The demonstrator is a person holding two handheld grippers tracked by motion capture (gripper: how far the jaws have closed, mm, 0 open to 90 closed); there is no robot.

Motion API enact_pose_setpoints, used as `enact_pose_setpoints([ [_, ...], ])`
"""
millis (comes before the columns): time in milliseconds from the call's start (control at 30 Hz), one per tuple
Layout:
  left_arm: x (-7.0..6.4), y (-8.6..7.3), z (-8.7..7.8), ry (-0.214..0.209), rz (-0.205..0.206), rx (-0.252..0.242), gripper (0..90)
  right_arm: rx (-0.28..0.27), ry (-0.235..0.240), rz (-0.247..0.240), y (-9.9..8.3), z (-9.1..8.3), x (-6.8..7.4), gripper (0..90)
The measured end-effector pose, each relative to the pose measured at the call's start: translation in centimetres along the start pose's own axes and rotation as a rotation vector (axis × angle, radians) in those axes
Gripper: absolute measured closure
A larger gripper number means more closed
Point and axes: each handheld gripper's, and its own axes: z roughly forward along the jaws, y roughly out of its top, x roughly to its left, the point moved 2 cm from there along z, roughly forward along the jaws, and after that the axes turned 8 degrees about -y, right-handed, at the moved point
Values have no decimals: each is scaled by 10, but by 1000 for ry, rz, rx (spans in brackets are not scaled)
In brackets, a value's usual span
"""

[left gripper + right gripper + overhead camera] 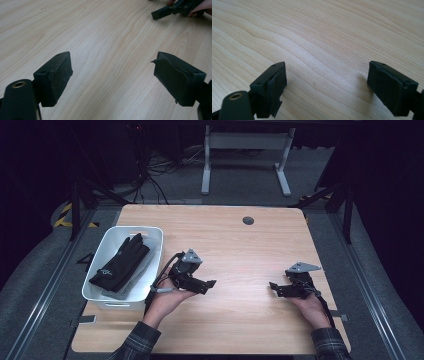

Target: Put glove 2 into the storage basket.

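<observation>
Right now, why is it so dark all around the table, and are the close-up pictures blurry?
High view: the table is lit, the room around it nearly black. Left gripper view: the wood grain looks sharp, the right gripper far off is softer. Right gripper view: the right gripper is wide open, one pad casting a soft shadow on the wood.

The right hand-held gripper (325, 87) looks down along its two black jaws, which stand wide apart with nothing between them. Each jaw carries a dark pad on its inner face; the pad on the left jaw looks ragged at its lower edge. Below them lies the pale wood desk (319, 37), its grain running in long wavy lines across the surface.
</observation>
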Motion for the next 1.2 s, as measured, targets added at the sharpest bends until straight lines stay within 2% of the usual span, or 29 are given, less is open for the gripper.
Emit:
enact_pose_setpoints([
  [367, -10, -13, 31, -9, 21, 25, 155, 0, 0, -1, 0, 0, 0, 164],
  [500, -11, -19, 42, 11, 28, 61, 151, 0, 1, -1, 0, 0, 0, 164],
  [733, -11, -28, 59, 23, 34, 79, 147, 0, 1, -1, 0, 0, 0, 163],
  [767, -11, -30, 62, 25, 40, 97, 145, 0, 1, -1, 0, 0, 0, 163],
  [1033, -12, -39, 77, 41, 47, 129, 124, 0, 2, -1, 0, 0, 0, 163],
  [1133, -14, -41, 80, 53, 76, 123, 104, 1, 2, -1, 0, 0, 0, 163],
  [1200, -13, -44, 81, 53, 91, 98, 68, 0, 2, -2, 0, 0, 0, 163],
])
